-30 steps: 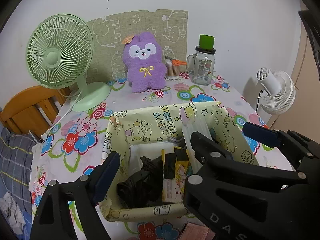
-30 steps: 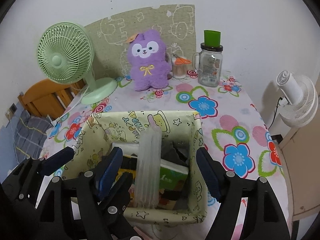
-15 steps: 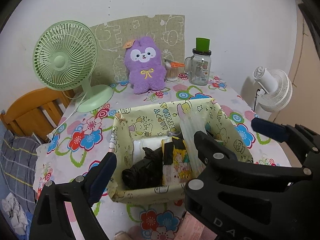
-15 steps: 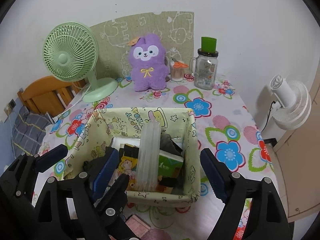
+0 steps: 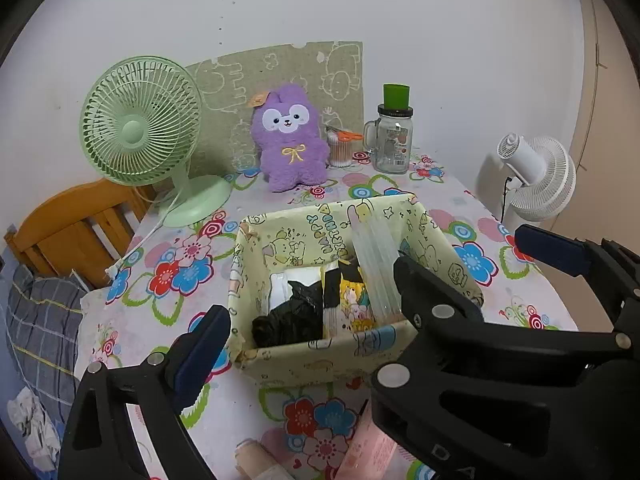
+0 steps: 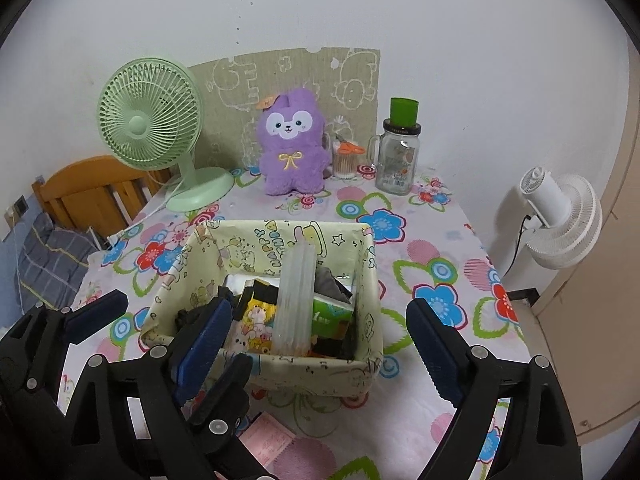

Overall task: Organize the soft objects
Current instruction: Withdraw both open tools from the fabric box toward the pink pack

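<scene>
A pale yellow cartoon-print fabric box [image 5: 320, 354] [image 6: 296, 374] sits mid-table. It holds a black bag [image 5: 290, 318], a yellow snack pack [image 6: 258, 322], a clear tube bundle [image 6: 296, 292] and a green tissue pack [image 6: 332, 316]. A purple plush toy [image 5: 290, 140] [image 6: 292, 148] sits upright at the back. My left gripper [image 5: 372, 292] is open and empty, near the box's front. My right gripper [image 6: 316, 334] is open and empty, its fingers on either side of the box and above its front.
A green desk fan [image 5: 140, 124] stands back left. A glass jar with a green lid [image 5: 394, 136] and a cotton swab cup [image 5: 340, 150] stand back right. Pink packets [image 5: 368, 452] lie at the front edge. A white fan [image 6: 560, 216] stands off the table's right.
Both grippers have pulled back and up from the box, so it looks smaller and farther. Both stay open and empty. The pink packets at the front edge came into view.
</scene>
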